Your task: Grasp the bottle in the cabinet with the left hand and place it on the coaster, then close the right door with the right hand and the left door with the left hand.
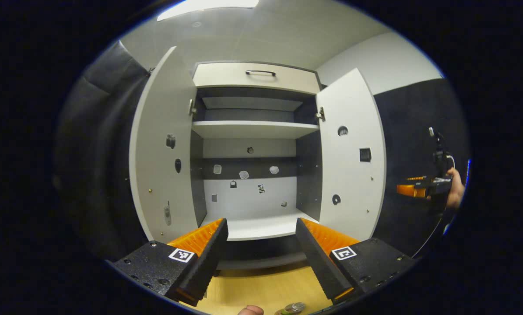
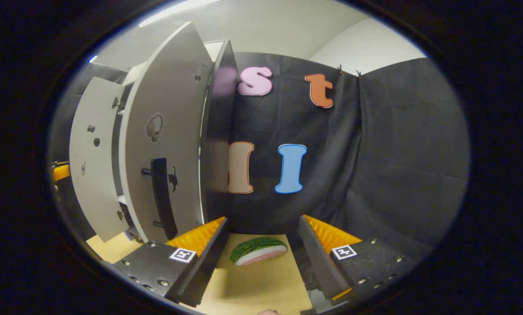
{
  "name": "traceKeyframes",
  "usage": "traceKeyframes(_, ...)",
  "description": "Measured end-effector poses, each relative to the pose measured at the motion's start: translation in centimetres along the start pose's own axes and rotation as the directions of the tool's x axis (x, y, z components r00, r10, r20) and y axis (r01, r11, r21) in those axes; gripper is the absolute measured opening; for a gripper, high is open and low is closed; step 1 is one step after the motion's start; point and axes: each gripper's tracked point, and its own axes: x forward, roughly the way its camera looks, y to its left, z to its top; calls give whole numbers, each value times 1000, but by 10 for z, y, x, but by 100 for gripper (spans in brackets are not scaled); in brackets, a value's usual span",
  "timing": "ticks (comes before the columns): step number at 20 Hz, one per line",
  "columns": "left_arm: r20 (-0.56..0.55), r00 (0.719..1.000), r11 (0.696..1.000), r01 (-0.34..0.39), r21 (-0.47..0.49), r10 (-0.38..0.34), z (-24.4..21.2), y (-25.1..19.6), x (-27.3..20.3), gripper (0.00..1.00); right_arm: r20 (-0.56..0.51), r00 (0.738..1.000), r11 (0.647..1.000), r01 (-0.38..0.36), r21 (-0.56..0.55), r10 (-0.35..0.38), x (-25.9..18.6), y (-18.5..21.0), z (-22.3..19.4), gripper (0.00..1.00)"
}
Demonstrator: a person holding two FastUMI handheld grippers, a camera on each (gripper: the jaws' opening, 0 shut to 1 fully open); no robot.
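- In the left gripper view, the left gripper (image 1: 261, 251) faces the open cabinet (image 1: 254, 131) head on, its two fingers spread wide apart with nothing between them.
- The cabinet's left door (image 1: 163, 148) and right door (image 1: 353, 153) both stand swung out toward the viewer, small stickers dotted on their inner faces.
- Inside, an upper shelf (image 1: 254, 129) and a lower shelf (image 1: 261, 227) are bare; small stickers dot the back panel (image 1: 248, 192).
- Above the opening sits a drawer front with a dark handle (image 1: 260, 72).
- At the very near edge of the wooden table (image 1: 261, 288), close by the left gripper, a round glassy top (image 1: 293, 308) peeks into view; it may be the bottle, but I cannot tell for sure, and whether a coaster lies under it cannot be made out.
- A fingertip (image 1: 250, 310) shows just left of that round thing.
- Far right in the left gripper view, the right gripper (image 1: 412, 189) is held by a hand (image 1: 455, 189) in front of the black cloth, well apart from the cabinet.
- In the right gripper view, the right gripper (image 2: 263, 249) also has its fingers held well apart, gripping nothing.
- The right door (image 2: 165, 144) stands to the left in that view, seen from its outer face, with a dark bar handle (image 2: 163, 197) on it.
- A toy watermelon slice (image 2: 258, 250) lies on the table (image 2: 252, 284) between the right gripper's fingers, farther off and not touched by them.
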Motion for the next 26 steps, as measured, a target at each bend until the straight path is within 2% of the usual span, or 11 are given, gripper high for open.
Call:
traceKeyframes(5, 16, 997, 997, -80, -25, 80, 43, 42, -28, 98, -23, 996, 995, -86, 42, 87, 14, 29, 21, 97)
traceKeyframes(9, 38, 994, 995, -100, -24, 101, 72, 71, -51, 95, -24, 993, 993, -115, 41, 116, 15, 47, 38, 94)
traceKeyframes(10, 33, 994, 994, -105, -11, 106, 73, 78, -55, 95, -22, 989, 989, -144, 28, 145, 11, 59, 42, 97)
traceKeyframes(12, 19, 995, 995, -97, 3, 97, 69, 87, -62, 95, 5, 985, 985, -173, 20, 173, 13, 77, 54, 94)
traceKeyframes(13, 12, 996, 996, -90, 7, 90, 65, 91, -62, 95, 6, 985, 985, -170, 28, 170, 15, 83, 56, 97)
traceKeyframes(17, -30, 996, 996, -84, 24, 85, 42, 107, -67, 95, 11, 992, 992, -126, -10, 127, 14, 84, 60, 92)
traceKeyframes(19, -39, 996, 996, -85, 8, 86, 34, 110, -67, 95, -5, 994, 994, -112, -4, 112, 11, 88, 58, 96)
traceKeyframes(23, -52, 997, 997, -58, -55, 55, 26, 104, -61, 95, 1, 995, 995, -98, -1, 98, 8, 97, 60, 87)
traceKeyframes(24, -48, 998, 996, -54, -64, 51, 27, 103, -59, 95, 2, 995, 995, -100, -18, 100, 7, 103, 60, 92)
traceKeyframes(25, -41, 998, 997, -48, -67, 45, 27, 102, -58, 94, 13, 994, 994, -109, -26, 109, 6, 108, 61, 89)
traceKeyframes(26, -40, 998, 997, -41, -60, 38, 28, 100, -55, 95, 9, 993, 992, -121, -30, 121, 6, 115, 61, 81)
